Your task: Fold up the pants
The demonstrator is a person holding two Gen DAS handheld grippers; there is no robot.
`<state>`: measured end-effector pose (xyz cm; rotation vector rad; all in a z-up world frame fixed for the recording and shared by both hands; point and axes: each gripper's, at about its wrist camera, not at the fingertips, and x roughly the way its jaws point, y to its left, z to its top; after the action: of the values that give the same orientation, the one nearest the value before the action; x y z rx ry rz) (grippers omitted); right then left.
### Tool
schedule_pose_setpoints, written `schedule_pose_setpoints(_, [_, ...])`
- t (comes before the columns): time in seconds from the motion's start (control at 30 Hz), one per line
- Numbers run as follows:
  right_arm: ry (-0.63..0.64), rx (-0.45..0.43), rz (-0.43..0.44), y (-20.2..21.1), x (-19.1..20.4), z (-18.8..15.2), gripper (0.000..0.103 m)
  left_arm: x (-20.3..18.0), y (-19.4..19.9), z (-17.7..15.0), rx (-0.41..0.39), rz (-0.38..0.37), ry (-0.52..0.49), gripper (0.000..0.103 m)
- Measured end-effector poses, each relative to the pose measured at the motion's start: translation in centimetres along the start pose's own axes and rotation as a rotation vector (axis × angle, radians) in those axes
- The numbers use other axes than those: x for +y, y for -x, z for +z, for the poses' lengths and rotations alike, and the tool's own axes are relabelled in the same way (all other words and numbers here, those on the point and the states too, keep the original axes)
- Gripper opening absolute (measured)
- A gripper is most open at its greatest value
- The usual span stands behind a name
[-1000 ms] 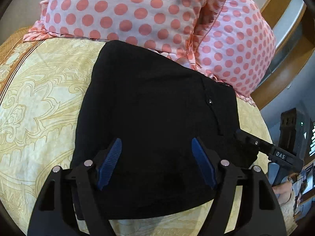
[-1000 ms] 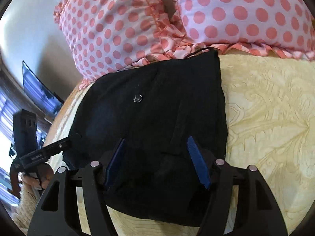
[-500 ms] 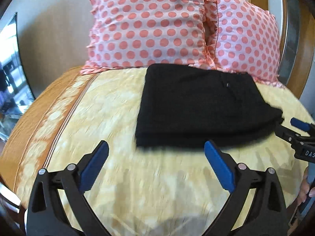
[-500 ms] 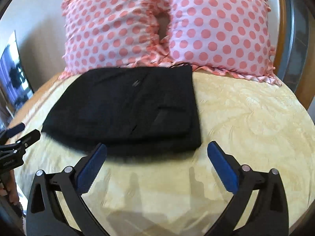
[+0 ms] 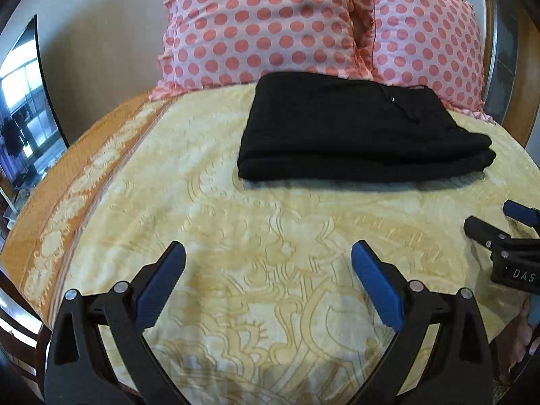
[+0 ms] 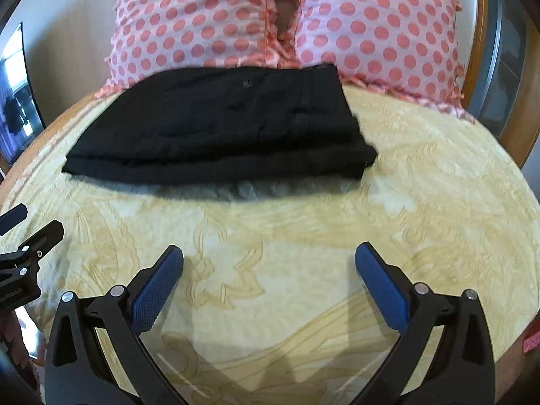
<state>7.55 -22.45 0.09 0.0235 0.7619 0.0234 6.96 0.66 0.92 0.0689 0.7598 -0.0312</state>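
Left wrist view looks along the left gripper (image 5: pixel 268 270), whose two black arms with blue ribbed pads (image 5: pixel 376 287) stand wide apart with nothing between them, hovering over the pale yellow bedspread with a raised floral pattern (image 5: pixel 270 229). Well ahead of the fingertips lie the black pants, folded into a flat rectangular bundle (image 5: pixel 357 131), on the far part of the bedspread. Their far edge meets two pink pillows with salmon polka dots and frilled edges (image 5: pixel 263 23), which lean side by side against the beige wall (image 5: pixel 98 33). A small silvery button (image 5: pixel 392 100) shows on the top layer of the pants. An orange patterned border (image 5: pixel 77 182) runs along the left side of the bedspread. At the right rim of this view the right gripper (image 5: pixel 496 221) pokes in, clear of the pants, its jaws parted.

Right wrist view shows the right gripper (image 6: pixel 269 270) the same way: blue pads (image 6: pixel 158 290) spread wide, holding nothing, above the yellow bedspread (image 6: pixel 303 229) and near the front edge of the bed. The folded pants (image 6: pixel 219 125) lie well ahead, their stacked layers visible along the near edge, with the far edge touching the polka-dot pillows (image 6: pixel 209 17). The left gripper (image 6: pixel 30 224) enters at the left rim, apart from the cloth. A wooden headboard frame (image 6: pixel 516 118) curves down the right side.
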Motion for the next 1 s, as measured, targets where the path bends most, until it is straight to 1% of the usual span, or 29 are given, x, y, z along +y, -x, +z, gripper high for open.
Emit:
schedule_pose_setpoints(0.07, [0.000, -0.010, -0.011, 0.17, 0.18, -0.21, 0.102, 0.32, -0.19, -0.40, -0.001, -0.009, 0.032, 0.101])
schedule_pose_setpoints(0.27, [-0.011, -0.054, -0.020, 0.51, 0.23, -0.76, 0.102, 0.25, 0.02, -0.93, -0.038, -0.006, 0.031, 0.101])
schedule_pose_setpoints(1.0, [-0.012, -0.055, -0.019, 0.49, 0.12, -0.65, 0.102, 0.13, 0.11, -0.94, -0.040, -0.004, 0.032, 0.101])
